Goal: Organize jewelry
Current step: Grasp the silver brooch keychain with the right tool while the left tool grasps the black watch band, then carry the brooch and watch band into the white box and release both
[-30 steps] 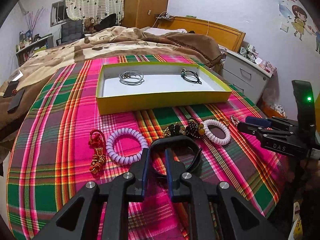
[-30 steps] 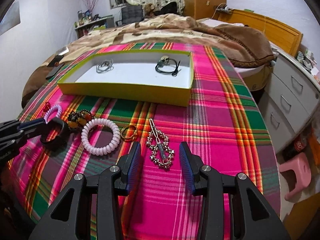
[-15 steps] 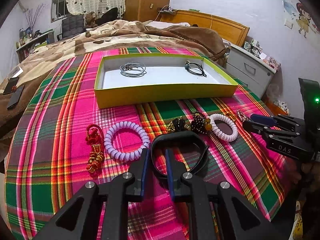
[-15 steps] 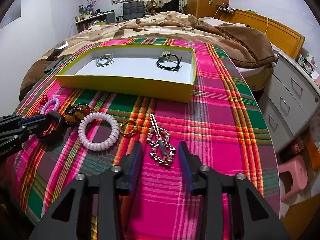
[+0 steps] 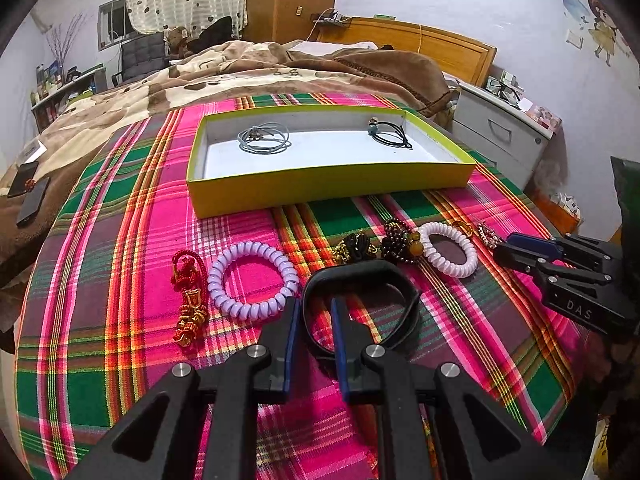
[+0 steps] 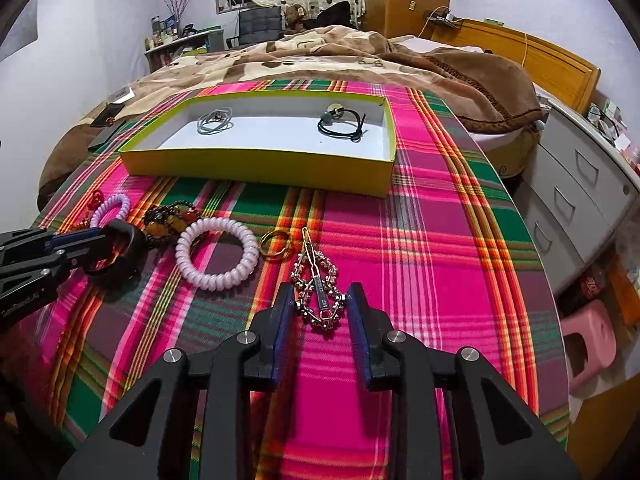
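Note:
A yellow box (image 5: 320,184) (image 6: 256,168) on the plaid cloth holds a grey cord loop (image 5: 262,138) and a black hair tie (image 5: 390,134). My left gripper (image 5: 314,306) is shut on a black band (image 5: 360,276), which is lifted a little off the cloth; the band also shows in the right wrist view (image 6: 120,256). My right gripper (image 6: 320,300) is open, its fingers on either side of a silver beaded hair clip (image 6: 318,284) lying on the cloth.
On the cloth lie a red knot charm (image 5: 188,292), a lilac coil tie (image 5: 252,278), dark beaded pieces (image 5: 380,244), a white coil tie (image 6: 218,252) and a gold ring (image 6: 276,244). A bed lies behind, drawers (image 6: 580,184) to the right.
My left gripper has risen a little with the black band. My right gripper has moved forward around the silver hair clip.

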